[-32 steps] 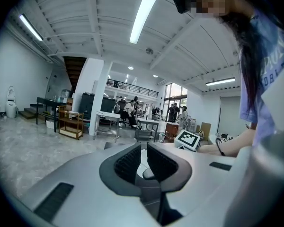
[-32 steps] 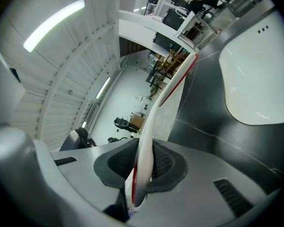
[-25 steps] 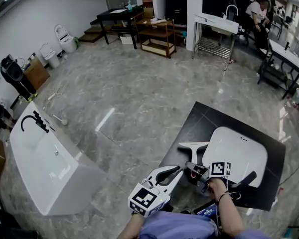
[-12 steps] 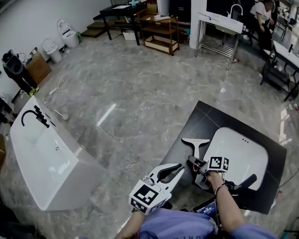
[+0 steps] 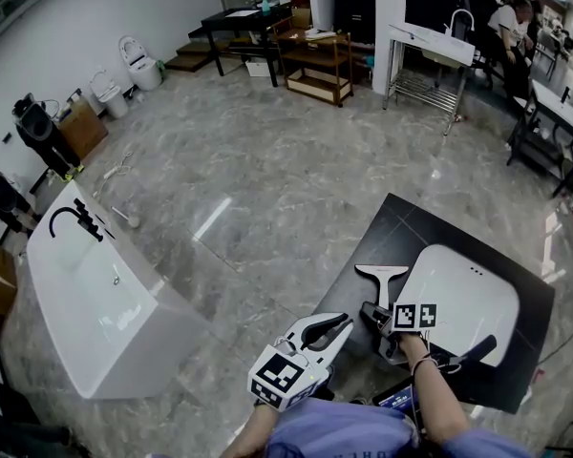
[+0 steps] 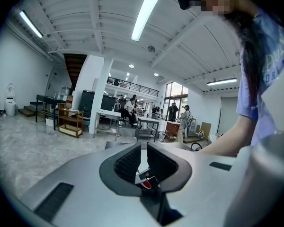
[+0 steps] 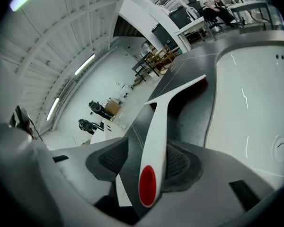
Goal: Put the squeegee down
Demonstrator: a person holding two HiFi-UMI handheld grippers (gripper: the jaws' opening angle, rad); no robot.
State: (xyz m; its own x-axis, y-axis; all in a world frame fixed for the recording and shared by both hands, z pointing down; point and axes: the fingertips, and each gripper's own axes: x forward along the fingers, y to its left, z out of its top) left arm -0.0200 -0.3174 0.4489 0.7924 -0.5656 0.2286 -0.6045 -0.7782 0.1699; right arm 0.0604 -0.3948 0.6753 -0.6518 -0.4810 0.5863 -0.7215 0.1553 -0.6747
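**On the black slab, squeegee between parting jaws**

At the lower right of the head view, a white T-shaped squeegee [image 5: 381,280] sits on a black slab [image 5: 392,219] that lies on the grey marble floor [image 5: 267,160]. Its crossbar is just beside the left edge of a white basin [image 5: 463,299] resting on the same slab. Its handle runs down the frame toward the right gripper [image 5: 372,311].

In the right gripper view, the handle [image 7: 158,126] passes straight between the ribbed pads [image 7: 113,160], and its red end cap is nearest the camera. The right gripper's [image 7: 146,161] jaws are opening. A clear gap shows between the handle and the pad at frame left, while the other pad sits close against the handle. The crossbar reaches out over the dark slab, with the white basin filling the right of that frame.

The left gripper [image 5: 339,322] hangs at the bottom centre of the head view, left of the squeegee and apart from it. In its own view the left gripper's [image 6: 144,152] pads stand only a narrow slit apart and hold nothing.

A long white bathtub [image 5: 38,256] with a black tap [image 5: 72,222] stands at the far left of the head view, well apart from the slab.
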